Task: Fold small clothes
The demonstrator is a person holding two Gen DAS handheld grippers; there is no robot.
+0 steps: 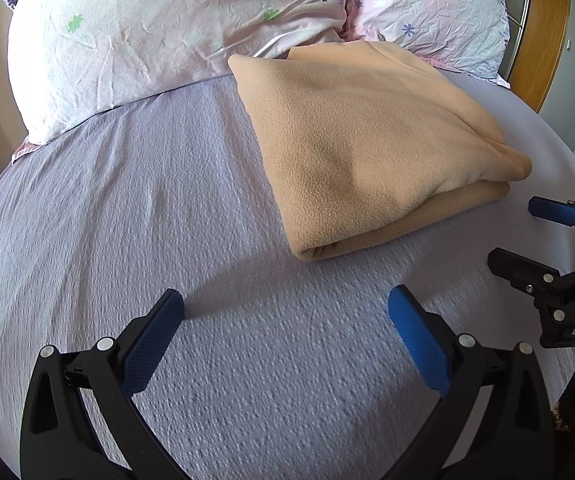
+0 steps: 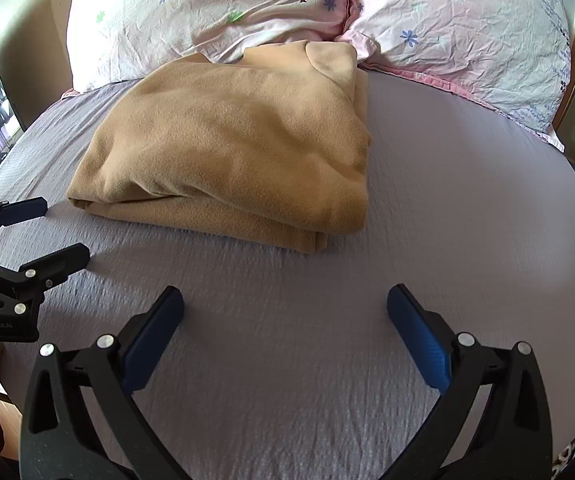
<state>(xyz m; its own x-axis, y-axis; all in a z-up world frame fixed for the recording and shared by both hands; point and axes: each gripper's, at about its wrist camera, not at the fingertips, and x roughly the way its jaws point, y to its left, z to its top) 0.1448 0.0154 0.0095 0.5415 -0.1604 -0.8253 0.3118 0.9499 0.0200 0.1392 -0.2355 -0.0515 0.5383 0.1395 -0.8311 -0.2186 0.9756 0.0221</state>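
Closest to us, the left tongs point(image 1: 285, 312) and right tongs point(image 2: 285, 308) are both spread wide, holding nothing, hovering over the lavender bed sheet point(image 1: 127, 208). The tan fleece garment point(image 2: 231, 152) sits folded further up the bed, touching the floral pillows point(image 2: 207, 8). We'd say it looks basically done; next is maybe a tidy-up squaring of the edges.

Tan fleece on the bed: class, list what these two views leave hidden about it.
- Fleece: type of garment hidden, both views; its own folds cover it.
- Far edge: tucked against the pillows, both views.
- Underside: hidden by the sheet it lies on.
- Right tongs: partly cut off, left view edge.
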